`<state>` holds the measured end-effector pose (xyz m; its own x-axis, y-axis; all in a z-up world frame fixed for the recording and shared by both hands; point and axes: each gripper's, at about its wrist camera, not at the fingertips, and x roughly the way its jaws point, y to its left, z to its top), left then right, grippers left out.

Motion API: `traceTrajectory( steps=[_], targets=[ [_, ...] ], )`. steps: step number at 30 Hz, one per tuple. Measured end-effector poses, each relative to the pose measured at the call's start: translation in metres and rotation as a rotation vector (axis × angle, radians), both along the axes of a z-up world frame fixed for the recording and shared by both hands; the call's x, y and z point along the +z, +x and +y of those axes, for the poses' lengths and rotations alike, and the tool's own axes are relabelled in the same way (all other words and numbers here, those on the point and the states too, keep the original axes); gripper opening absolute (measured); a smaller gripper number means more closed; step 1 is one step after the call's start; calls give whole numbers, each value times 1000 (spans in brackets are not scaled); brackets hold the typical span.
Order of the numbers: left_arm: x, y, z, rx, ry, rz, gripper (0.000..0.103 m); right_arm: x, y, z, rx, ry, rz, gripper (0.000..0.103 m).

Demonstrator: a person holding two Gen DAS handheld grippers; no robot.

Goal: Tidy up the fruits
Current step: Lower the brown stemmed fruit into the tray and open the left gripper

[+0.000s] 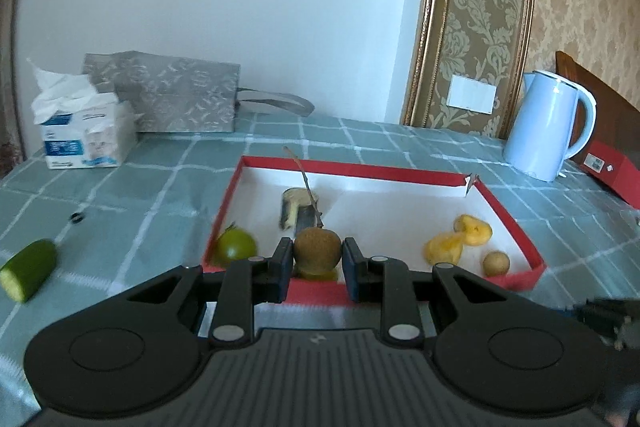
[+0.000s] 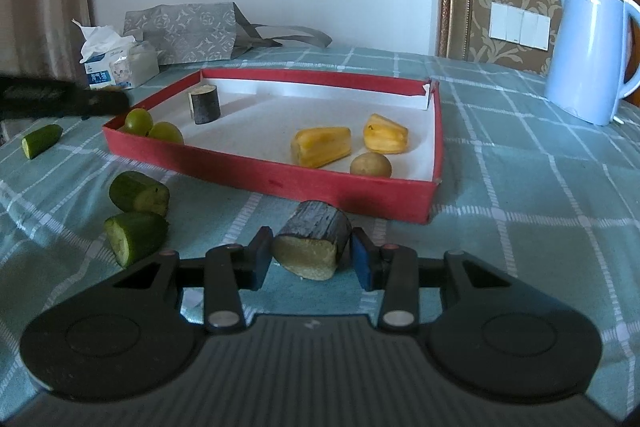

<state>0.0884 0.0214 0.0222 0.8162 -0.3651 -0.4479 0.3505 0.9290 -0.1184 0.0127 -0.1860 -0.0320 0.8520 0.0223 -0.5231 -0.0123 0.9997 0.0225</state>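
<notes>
A red-walled, white-lined box lid (image 1: 352, 169) (image 2: 264, 173) lies on the checked cloth. My left gripper (image 1: 317, 263) is shut on a brown stemmed fruit (image 1: 317, 251), held over the lid's near left wall. Inside the lid lie green grapes (image 1: 236, 247) (image 2: 154, 127), a dark-skinned eggplant piece (image 1: 294, 213) (image 2: 205, 103), two yellow jackfruit pieces (image 1: 458, 239) (image 2: 322, 146) and a small brown round fruit (image 1: 496, 263) (image 2: 371, 165). My right gripper (image 2: 312, 258) is open around another eggplant piece (image 2: 314, 241) lying on the cloth before the lid.
Cucumber pieces lie on the cloth left of the lid (image 2: 138, 193) (image 2: 134, 237) (image 2: 41, 140) (image 1: 28, 269). A pale blue kettle (image 1: 548, 125) (image 2: 588, 53) stands at the right. A tissue pack (image 1: 82, 131) and a grey bag (image 1: 168, 91) sit at the back left.
</notes>
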Motion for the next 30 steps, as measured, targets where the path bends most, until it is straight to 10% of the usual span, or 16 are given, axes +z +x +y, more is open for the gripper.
traceTrajectory(
  steps=[30],
  targets=[
    [-36, 67, -65, 10, 195, 48, 26, -2, 2, 2, 12, 2, 14, 39]
  ],
)
